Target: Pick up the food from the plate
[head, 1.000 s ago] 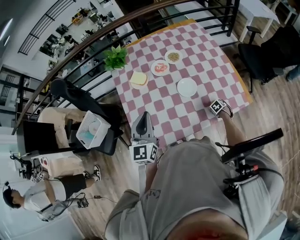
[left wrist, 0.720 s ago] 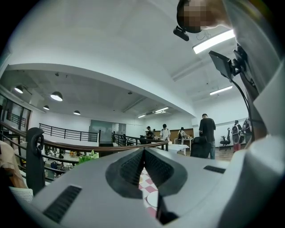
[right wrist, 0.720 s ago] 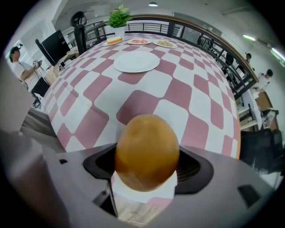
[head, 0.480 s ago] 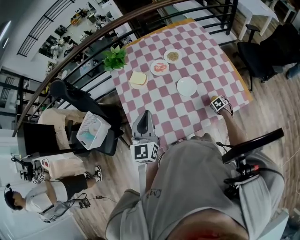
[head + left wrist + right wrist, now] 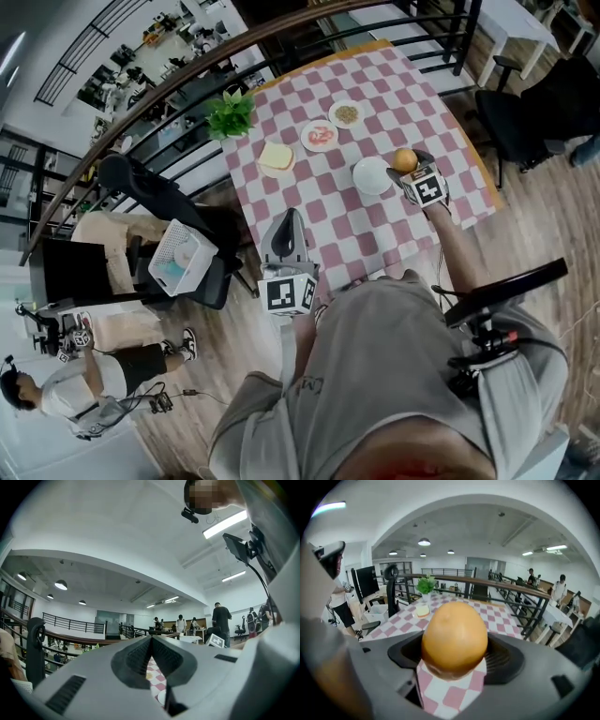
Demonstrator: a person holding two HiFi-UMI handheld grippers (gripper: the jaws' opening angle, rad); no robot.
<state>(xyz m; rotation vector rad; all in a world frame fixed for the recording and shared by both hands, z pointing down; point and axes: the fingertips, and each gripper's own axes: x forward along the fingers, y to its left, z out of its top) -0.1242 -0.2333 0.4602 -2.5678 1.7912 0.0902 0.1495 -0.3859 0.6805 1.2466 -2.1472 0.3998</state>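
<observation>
— State of the right gripper (image 5: 410, 172)?
— Closed on a round, smooth orange-yellow piece of food (image 5: 454, 637), pinched from both sides by dark ribbed pads.
— Whereabouts?
— Raised above the pink-and-white checked tablecloth (image 5: 412, 112), just past the right rim of the empty round white plate (image 5: 370, 176) in the head view. Apparently not touching that plate.
— And the left gripper (image 5: 290, 223)?
— Shut on nothing, with tips pressed into a thin seam in the left gripper view. Hanging off the near table edge, close to the person's grey shirt (image 5: 375, 375), well apart from every plate.
— Anything else on the cloth?
— Three more small white plates farther back, each loaded: a pale yellow square slice (image 5: 277, 157) at left, red slices (image 5: 321, 135) in the middle, a brownish heap (image 5: 347, 113) at right. Beyond the square slice, near the far left corner, a leafy green potted plant (image 5: 231, 114).
— Around the table?
— A black office chair (image 5: 525, 117) on the wooden floor at right. At left, a white slatted basket (image 5: 178, 258) resting on a dark seat.
</observation>
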